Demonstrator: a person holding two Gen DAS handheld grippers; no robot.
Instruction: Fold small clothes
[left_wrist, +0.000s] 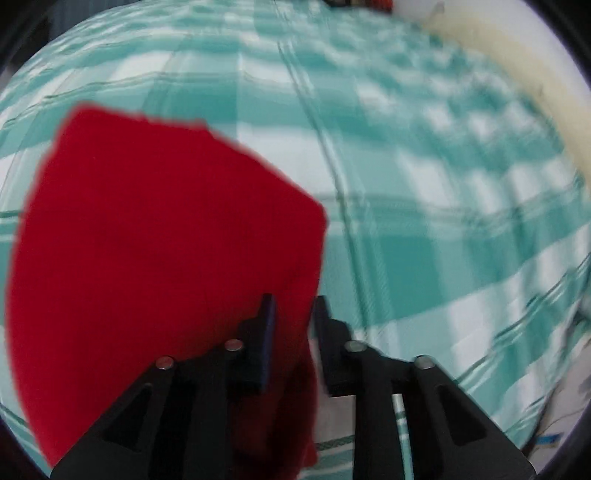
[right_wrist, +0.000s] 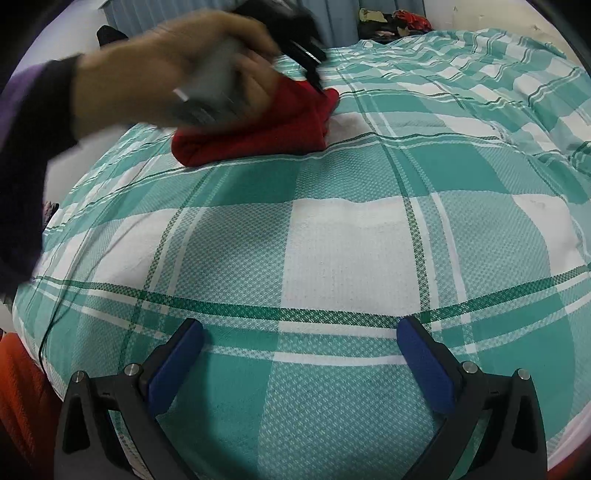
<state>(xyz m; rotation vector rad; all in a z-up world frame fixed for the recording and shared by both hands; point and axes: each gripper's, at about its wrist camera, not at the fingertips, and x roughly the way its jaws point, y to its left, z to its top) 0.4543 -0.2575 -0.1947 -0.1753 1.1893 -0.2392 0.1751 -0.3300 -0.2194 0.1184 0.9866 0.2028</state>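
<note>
I am reading the fold as well advanced: in the right wrist view the red garment (right_wrist: 258, 129) is lying as a compact, layered bundle on the green-and-white checked bedspread (right_wrist: 347, 240), in the upper left of the frame, with stacked edges showing along its right side. I am holding the left gripper (left_wrist: 291, 314) clenched on a fold of that red cloth near its right edge; in the left wrist view the fabric is passing up between the two narrow-set fingers, and the rest of it is filling the left half of the frame as a flat red panel. I judge that what is left is either one last fold or simply laying this edge down and letting go; I cannot tell which from here. The right gripper (right_wrist: 301, 354) is hanging released over bare bedspread low in its frame, well apart from the garment, its blue pads (right_wrist: 424, 369) spread wide with nothing between them. Hard to make out: the left view is smeared by motion blur, so seams and garment type are not readable. My left hand (right_wrist: 177, 70) is covering the bundle's upper left part, so its full outline is hidden. A dark pile of items at the upper edge of the right view is too small to identify.
</note>
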